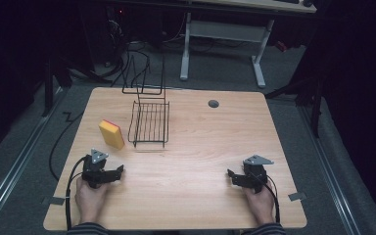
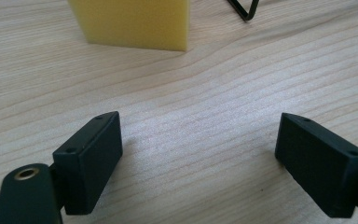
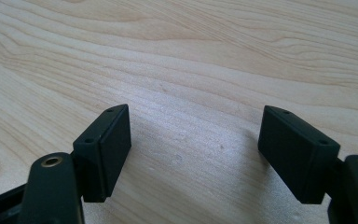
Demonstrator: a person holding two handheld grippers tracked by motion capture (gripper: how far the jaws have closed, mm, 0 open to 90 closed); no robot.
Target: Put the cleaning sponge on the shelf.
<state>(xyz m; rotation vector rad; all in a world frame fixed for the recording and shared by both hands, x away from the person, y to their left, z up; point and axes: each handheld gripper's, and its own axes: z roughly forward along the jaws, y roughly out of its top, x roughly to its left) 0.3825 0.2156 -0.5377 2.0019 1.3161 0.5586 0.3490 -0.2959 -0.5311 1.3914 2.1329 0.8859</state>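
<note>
1. the left gripper (image 1: 119,172) is resting low on the table (image 1: 200,161), near the person's edge, with its jaws standing apart and nothing between them; in the left gripper view only bare wood is lying between the two black pads.
2. the right gripper (image 1: 231,176) is sitting at the other side of the near edge, its jaws likewise spread and holding nothing.
3. the yellow sponge (image 1: 111,133), with a red top face, is standing on edge just ahead of the left gripper and just beside the left side of the black wire rack (image 1: 150,123); in the left gripper view the sponge (image 2: 133,23) is showing close ahead and a little left of the gap.
4. the work in hand is looking like a reach for the sponge, likely to move it to the rack; that is a judgement.
5. risk: the sponge is standing on a narrow edge, so a jaw nudging it before both pads are flanking it is likely to be tipping it over or pushing it against the rack wires.
6. risk: it is sitting off-centre to the gap, so a straight advance may be catching only a corner, and soft foam is squashing and slipping under a corner grip.
7. risk: a jaw may be snagging the rack's thin wires, close by.
</note>
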